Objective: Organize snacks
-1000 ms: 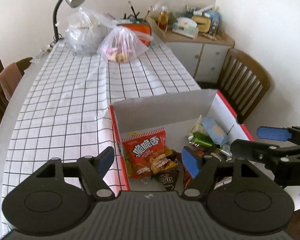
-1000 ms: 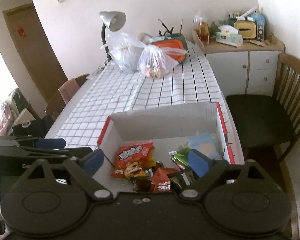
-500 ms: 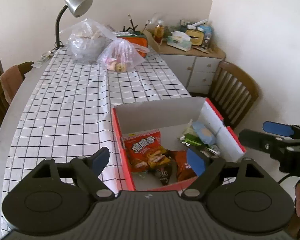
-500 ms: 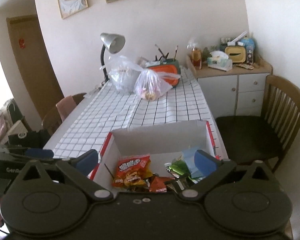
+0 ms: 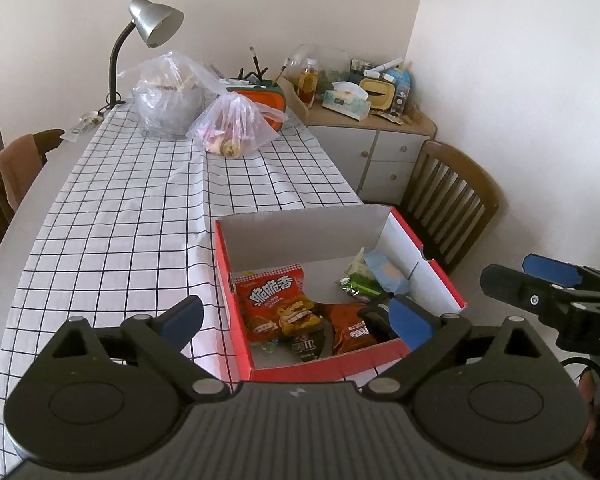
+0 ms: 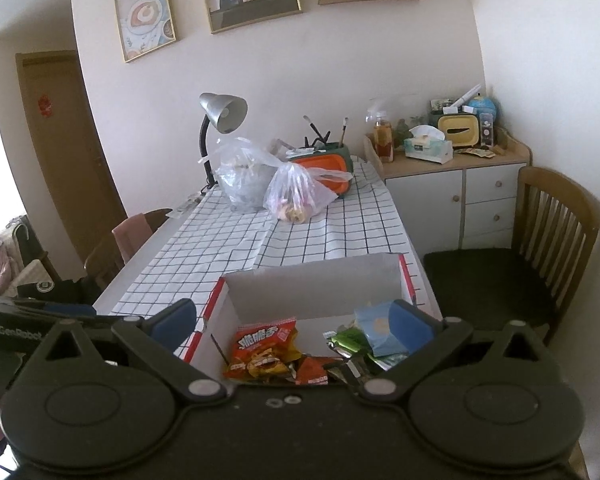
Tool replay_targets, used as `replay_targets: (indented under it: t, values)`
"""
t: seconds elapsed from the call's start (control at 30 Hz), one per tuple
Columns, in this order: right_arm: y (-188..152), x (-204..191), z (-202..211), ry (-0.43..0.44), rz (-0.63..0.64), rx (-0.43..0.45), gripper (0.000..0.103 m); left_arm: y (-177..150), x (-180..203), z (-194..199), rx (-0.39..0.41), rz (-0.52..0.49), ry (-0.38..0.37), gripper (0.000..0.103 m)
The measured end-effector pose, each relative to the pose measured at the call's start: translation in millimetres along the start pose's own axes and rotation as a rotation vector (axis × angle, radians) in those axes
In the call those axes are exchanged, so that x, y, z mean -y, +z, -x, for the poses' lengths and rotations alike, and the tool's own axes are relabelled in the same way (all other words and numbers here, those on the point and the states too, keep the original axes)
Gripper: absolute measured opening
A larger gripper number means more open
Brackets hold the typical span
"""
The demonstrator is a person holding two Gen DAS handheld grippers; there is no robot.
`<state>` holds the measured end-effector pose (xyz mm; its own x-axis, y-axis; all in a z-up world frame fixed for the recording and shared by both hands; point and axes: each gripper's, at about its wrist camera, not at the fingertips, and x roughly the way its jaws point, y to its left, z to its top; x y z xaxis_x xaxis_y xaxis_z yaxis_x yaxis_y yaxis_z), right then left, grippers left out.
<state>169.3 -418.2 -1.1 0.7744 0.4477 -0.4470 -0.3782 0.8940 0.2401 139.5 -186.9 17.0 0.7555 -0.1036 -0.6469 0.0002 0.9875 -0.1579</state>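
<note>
Several snack packets are seen gathered in the red-and-white box (image 5: 420, 258) at the near end of the checked tablecloth (image 5: 120, 216). At the left of the box the red chip bag (image 5: 274, 300) is laid flat, brown packets (image 5: 350, 326) are piled in the middle, and green and pale blue packs (image 5: 374, 276) are tucked at the right. The left gripper (image 5: 296, 318) is opening wide, nothing between its jaws. The right gripper (image 6: 294, 318) is spread fully, empty. No loose snacks are spotted outside; sorting is judged nearly finished.
</note>
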Motion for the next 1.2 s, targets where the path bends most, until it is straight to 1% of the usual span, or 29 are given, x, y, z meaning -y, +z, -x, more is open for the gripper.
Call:
replay_targets:
  t: [0.2, 0.6, 0.9, 1.2]
  values:
    - [-5, -5, 6, -0.022, 0.047, 0.021, 0.103, -4, 4, 4, 0.005, 0.003, 0.010, 0.100]
    - [-10, -8, 8, -0.019, 0.034, 0.029, 0.103, -8, 13, 7, 0.018, -0.015, 0.023, 0.100]
    - [-13, -7, 6, -0.014, 0.016, 0.018, 0.103, -8, 13, 7, 0.014, -0.005, 0.030, 0.100]
    - [-14, -7, 4, -0.022, 0.004, 0.025, 0.103, -7, 13, 7, 0.013, -0.004, 0.032, 0.100]
